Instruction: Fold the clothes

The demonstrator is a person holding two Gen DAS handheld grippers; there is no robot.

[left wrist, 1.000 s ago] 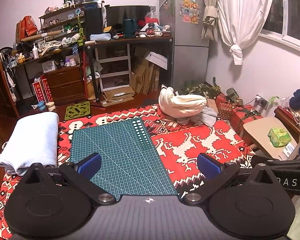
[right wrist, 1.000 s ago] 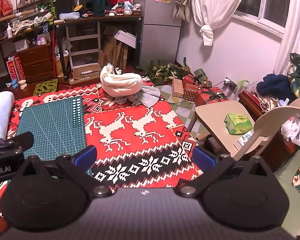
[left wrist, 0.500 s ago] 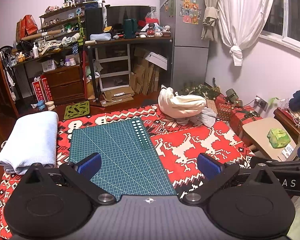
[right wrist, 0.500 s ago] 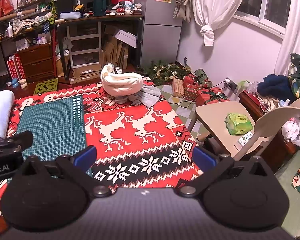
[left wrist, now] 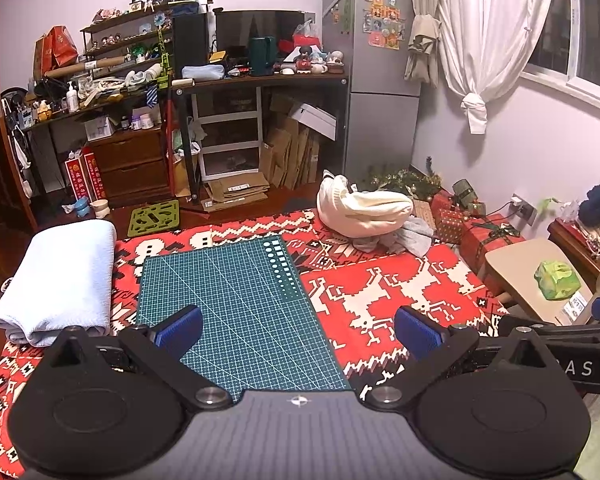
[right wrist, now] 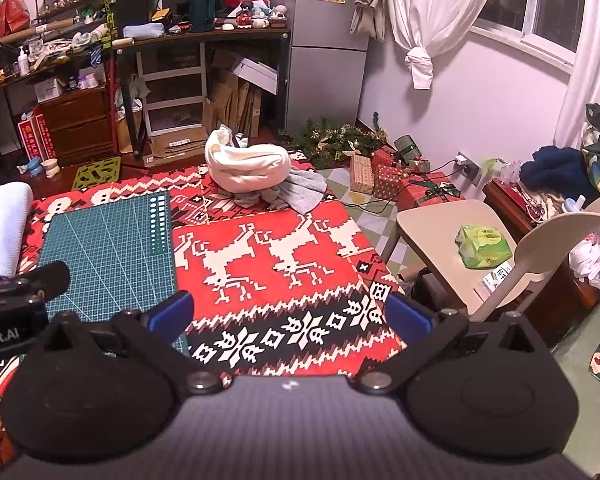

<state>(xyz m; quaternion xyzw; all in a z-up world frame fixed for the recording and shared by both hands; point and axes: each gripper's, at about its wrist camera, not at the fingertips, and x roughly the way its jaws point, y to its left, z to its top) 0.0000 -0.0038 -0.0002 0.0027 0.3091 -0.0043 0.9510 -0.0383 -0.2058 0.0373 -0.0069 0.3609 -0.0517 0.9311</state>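
At the left edge of the desk I saw a folded pale-blue towel (left wrist: 60, 276) lying on the red patterned cloth (left wrist: 384, 292) that covered the desk. Just beside it, toward the middle, a green cutting mat (left wrist: 236, 300) lay flat on the cloth, its near end running under my left tool (left wrist: 296, 330). That tool hovered over the near edge of the desk with its blue pads spread wide and nothing between them; it was released. In the left wrist view the body of the other tool reached in from the right, close alongside.

Farther right, at the far edge of the desk, the clothes waited: a bundled cream garment (left wrist: 364, 212) sat on top of a crumpled grey garment (left wrist: 412, 238), the two touching, well apart from both tools. In the right wrist view the same cream bundle (right wrist: 248, 166) rested over the grey piece (right wrist: 300, 192) near the far right corner of the cloth (right wrist: 268, 248), with the mat (right wrist: 112, 256) to its left.

My right tool (right wrist: 290, 316) hung above the near right part of the desk, over the black-and-white border of the cloth, its jaws also wide apart and empty. Beyond the desk's right edge stood a beige chair (right wrist: 440, 240) with a green packet (right wrist: 484, 246) on its seat.
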